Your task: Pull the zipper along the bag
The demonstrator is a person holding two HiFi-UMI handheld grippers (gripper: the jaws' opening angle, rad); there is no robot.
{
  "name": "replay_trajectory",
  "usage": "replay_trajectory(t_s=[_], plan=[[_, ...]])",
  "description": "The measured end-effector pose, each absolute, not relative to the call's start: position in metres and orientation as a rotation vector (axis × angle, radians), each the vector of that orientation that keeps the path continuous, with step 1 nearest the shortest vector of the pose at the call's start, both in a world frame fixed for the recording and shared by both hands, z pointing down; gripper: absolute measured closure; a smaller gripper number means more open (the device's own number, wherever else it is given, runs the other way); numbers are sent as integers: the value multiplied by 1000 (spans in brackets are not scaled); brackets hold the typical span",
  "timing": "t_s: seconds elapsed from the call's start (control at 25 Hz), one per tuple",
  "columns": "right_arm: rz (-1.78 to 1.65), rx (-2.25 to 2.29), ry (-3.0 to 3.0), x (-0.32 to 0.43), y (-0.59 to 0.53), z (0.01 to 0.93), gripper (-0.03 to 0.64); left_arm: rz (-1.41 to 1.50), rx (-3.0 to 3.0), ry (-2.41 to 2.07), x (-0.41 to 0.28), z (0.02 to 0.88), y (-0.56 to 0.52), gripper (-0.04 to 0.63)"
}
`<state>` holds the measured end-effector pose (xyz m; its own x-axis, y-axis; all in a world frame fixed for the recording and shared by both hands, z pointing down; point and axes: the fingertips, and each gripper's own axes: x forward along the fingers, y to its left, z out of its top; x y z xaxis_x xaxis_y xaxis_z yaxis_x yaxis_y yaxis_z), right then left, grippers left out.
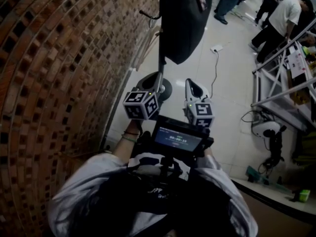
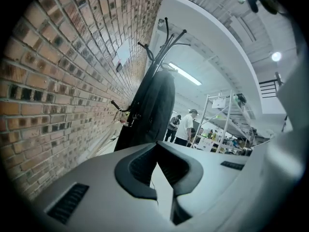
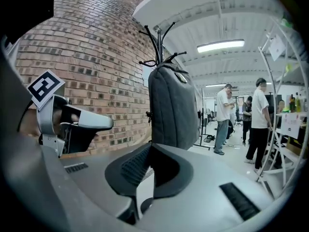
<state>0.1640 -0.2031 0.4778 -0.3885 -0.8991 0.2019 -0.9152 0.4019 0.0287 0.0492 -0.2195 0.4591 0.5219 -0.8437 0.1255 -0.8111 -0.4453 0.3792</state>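
Sleeves (image 1: 84, 196), grey, of the person wearing the rig, lay lowest in the head view. A small lit screen (image 1: 177, 139) sat at the chest just beyond them.

Left gripper (image 2: 157, 145): I read its jaws as clenched, tips meeting, nothing between them. The bag lay ahead of it.

Right gripper (image 3: 150, 146): jaws likewise pressed together on nothing.

Bag (image 3: 174, 105): a dark grey backpack, hung upright on a black coat stand (image 3: 158, 42) beside the brick wall (image 3: 96, 57). It was well apart from both grippers and neither touched it.

Zipper: at that range I could not make out the track or slider, nor whether it stood open or drawn shut.

Background: people (image 3: 224, 115) stood on the pale floor (image 1: 232, 83), with a metal rack (image 1: 281, 78) off to the right.

Operator's judgement: with both grippers empty and clear of the bag, the scene suited either an approach to the zipper or a withdrawal after it was drawn. I could not say which.

Handling: a hanging bag would swing, and its cloth would bunch, under any tug. So I judged that a pull goes well there only with one gripper steadying the fabric near the slider. The other should draw the tab straight along the track, never outward. The stand might tip under a hard sideways pull.
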Motion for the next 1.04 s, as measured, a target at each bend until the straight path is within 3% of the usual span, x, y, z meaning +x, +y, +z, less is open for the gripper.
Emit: replay_trajectory(t_s=[1.04], plan=[[147, 1500, -2571, 168, -167, 474, 610, -122, 2314, -1457, 64, 462, -176, 588]])
